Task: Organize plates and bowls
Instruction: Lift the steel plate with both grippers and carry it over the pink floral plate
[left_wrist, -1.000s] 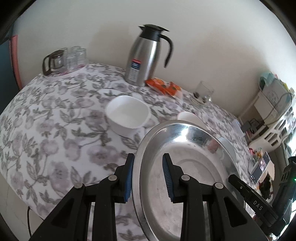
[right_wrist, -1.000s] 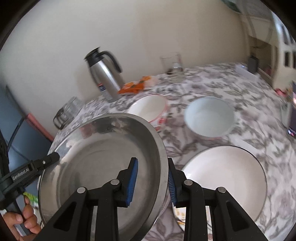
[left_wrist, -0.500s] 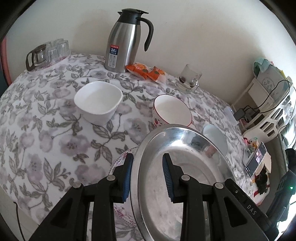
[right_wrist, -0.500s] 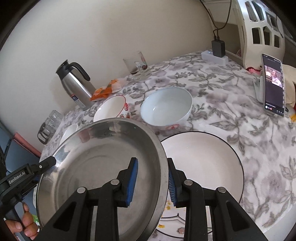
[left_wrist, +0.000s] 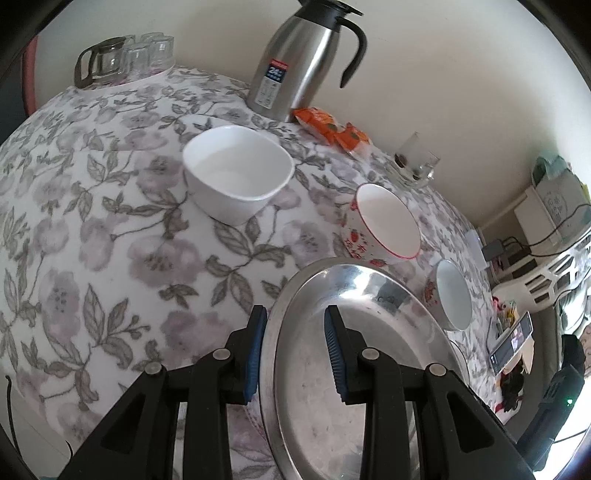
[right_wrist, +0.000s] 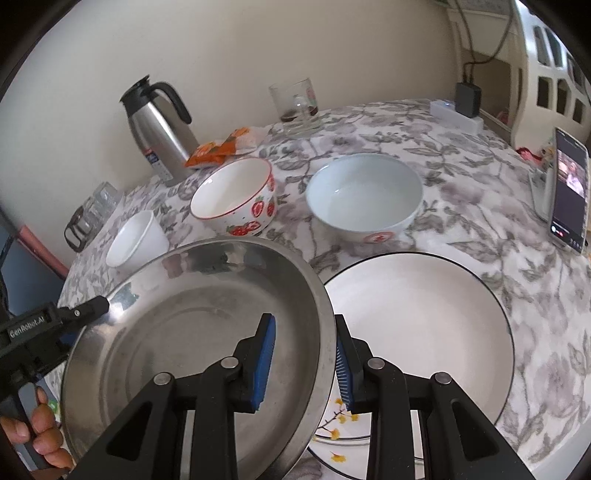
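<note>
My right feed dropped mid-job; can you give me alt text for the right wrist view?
The right gripper clamps the rim of a round stainless steel plate, which the left gripper grips at the opposite edge. Beside it lies a white plate with a black rim; beyond stand a strawberry-patterned bowl and a pale blue bowl.

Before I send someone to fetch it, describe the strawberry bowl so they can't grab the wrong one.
On the flowered tablecloth, start at the steel thermos jug by the wall and come forward past the orange snack packets. The strawberry bowl stands there, between a plain square white bowl and a pale blue bowl. Only it has a red rim and red strawberries.
</note>
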